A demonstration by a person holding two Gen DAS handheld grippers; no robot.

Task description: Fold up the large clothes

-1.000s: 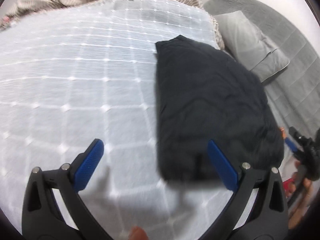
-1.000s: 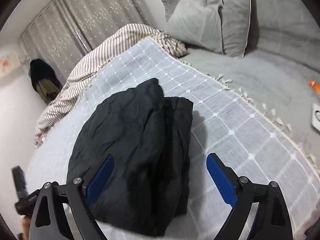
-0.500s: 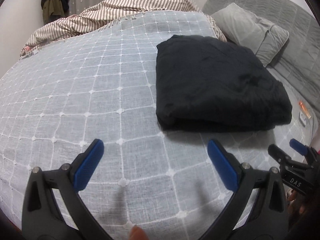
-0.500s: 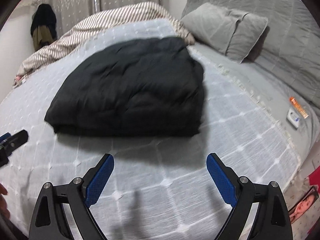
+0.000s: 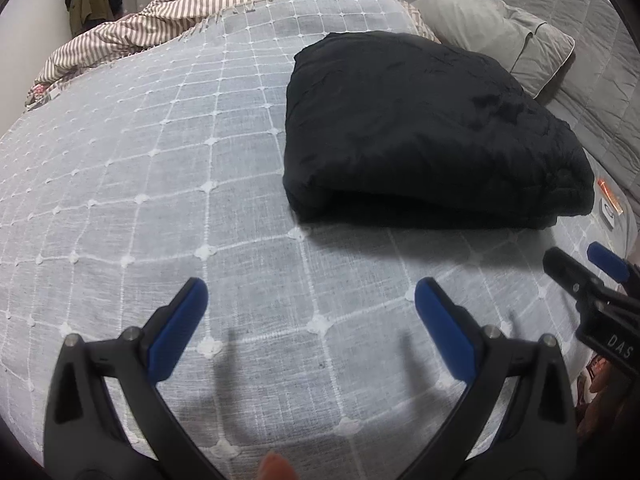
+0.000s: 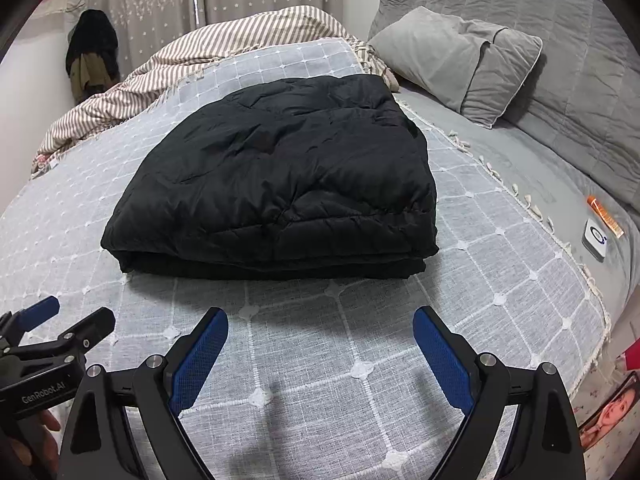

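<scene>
1. A black quilted padded garment (image 6: pixel 276 184), folded into a thick rectangular bundle, lies flat on a pale grey bedspread with a white grid pattern (image 6: pixel 360 360).
2. The left gripper (image 5: pixel 310 312) hangs over the bedspread with its blue-padded fingers spread wide and nothing between them; the folded garment (image 5: pixel 420 132) sits ahead and to its right, apart from the fingertips.
3. The right gripper (image 6: pixel 320 332) is likewise spread wide and empty, with the garment's near folded edge straight ahead of it, not touching.
4. Each gripper shows at the edge of the other's view, side by side.
5. Beyond the garment lie a grey pillow (image 6: pixel 460 64) and a crumpled brown-and-white striped blanket (image 6: pixel 192 68).
</scene>
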